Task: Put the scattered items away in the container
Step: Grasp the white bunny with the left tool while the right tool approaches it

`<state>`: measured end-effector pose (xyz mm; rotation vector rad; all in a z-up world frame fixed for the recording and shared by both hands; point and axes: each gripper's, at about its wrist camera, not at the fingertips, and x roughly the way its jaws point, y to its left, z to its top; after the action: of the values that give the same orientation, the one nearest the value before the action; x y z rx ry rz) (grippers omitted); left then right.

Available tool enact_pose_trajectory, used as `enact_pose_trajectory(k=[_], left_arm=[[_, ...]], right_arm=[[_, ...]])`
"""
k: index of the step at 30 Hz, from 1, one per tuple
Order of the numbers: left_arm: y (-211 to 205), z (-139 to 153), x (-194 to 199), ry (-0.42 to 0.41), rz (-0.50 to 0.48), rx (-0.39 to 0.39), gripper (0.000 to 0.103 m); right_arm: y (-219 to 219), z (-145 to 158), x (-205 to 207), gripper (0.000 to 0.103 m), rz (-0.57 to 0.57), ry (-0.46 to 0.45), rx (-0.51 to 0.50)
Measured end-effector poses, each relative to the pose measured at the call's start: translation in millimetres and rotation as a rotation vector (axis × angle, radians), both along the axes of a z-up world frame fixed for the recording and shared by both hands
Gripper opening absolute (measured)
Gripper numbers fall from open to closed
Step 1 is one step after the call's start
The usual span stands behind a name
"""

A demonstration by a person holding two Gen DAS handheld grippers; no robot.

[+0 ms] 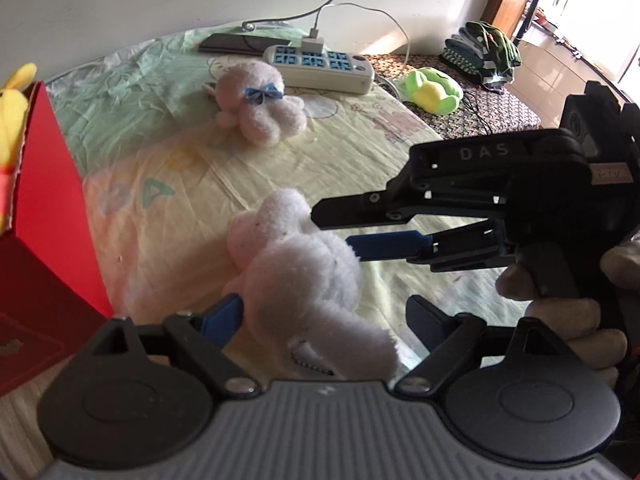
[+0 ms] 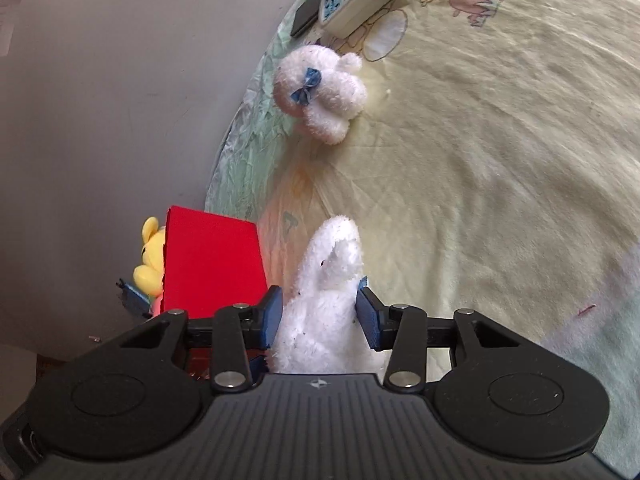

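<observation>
The white plush toy (image 2: 326, 312) lies on the pale yellow bedsheet (image 2: 500, 160) just beside the red box (image 2: 214, 264), and it sits between the blue pads of the right gripper (image 2: 320, 316), whose jaws press into its fleece on both sides, so the right tool grasps the toy around its body. It looks light and very soft: the pile gives under the pads and a limb or ear droops forward, so a hold across the thick middle should carry it better than a pinch on a floppy end, which would likely slip or swing. The left gripper (image 1: 320, 312) is spread wide around the same toy from the other side; its blue pad (image 1: 224, 316) lies close to the fleece, though the view is too crowded to say whether it touches, and its jaws are released. The red box stands to the left with a yellow plush (image 1: 12, 116) already sticking out of its top, so the opening may be partly taken. Farther off lie a second white plush with a blue bow (image 1: 256, 100), a green and yellow plush (image 1: 432, 90), a power strip (image 1: 320, 66) with a charger cable, a dark phone (image 1: 236, 44) and folded clothes (image 1: 482, 54). The two tools crowd one another over the toy, and the box's near wall must be cleared on the way in.
</observation>
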<state>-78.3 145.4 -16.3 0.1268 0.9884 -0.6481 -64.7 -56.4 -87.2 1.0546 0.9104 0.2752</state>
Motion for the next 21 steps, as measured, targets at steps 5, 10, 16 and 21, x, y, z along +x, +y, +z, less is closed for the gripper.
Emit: enact_pose_trajectory(k=[5,10,16,21], left_arm=[[13.6,-2.9,-1.8,-0.015,0.067,0.036,0.082],[37.4,-15.6,-1.2,0.032,0.143,0.056,0.072],[65.9,-27.3,0.6,0.095,0.236,0.011,0.066],[71.6,-25.2,-2.7,0.085,0.273,-0.027,0.063]], right_arm=[[15.2,7.9,10.8,0.045,0.115,-0.038,0.016],[35.8,12.3,17.3,0.045,0.240,-0.068,0.056],[47.2,18.1,18.6,0.045,0.324,-0.110,0.059],[28.3,11.4,23.5,0.045,0.259,-0.073,-0.003]])
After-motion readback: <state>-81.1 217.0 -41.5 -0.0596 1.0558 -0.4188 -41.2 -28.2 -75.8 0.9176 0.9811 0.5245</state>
